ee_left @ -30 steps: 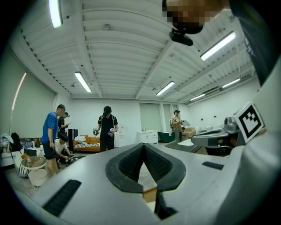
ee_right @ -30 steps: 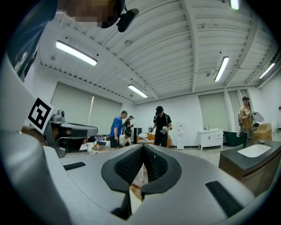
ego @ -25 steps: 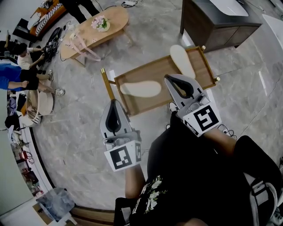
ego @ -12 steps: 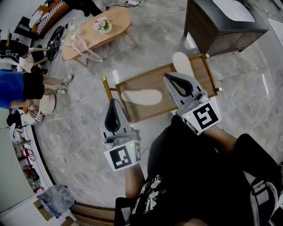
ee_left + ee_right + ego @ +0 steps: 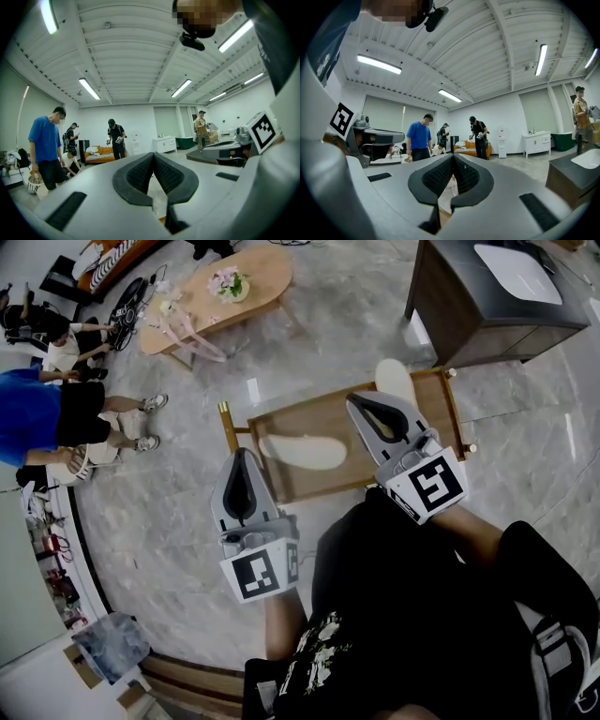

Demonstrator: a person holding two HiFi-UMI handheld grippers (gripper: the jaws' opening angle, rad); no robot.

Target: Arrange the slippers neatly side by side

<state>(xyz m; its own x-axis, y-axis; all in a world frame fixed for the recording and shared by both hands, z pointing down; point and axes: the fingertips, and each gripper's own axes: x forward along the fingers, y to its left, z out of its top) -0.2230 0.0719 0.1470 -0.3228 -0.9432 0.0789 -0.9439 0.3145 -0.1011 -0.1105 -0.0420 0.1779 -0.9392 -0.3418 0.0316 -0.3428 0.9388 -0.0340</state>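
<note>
Two pale slippers lie on a low wooden rack on the marble floor. One slipper lies crosswise at the rack's middle left. The other lies lengthwise at its far right corner, its toe over the edge. In the head view my left gripper hangs just short of the rack's near left side, shut and empty. My right gripper is over the rack between the two slippers, also shut with nothing in it. Both gripper views look level across the room: the left gripper and the right gripper have their pads meeting at the tips.
A dark cabinet with a white basin stands beyond the rack at upper right. An oval wooden coffee table with flowers is at upper left. People stand and sit at the left. My own body fills the lower right.
Both grippers have drawn nearer to the rack, which now sits lower in the head view. The right gripper now reaches over the rack. The person in blue has stepped further into view.
</note>
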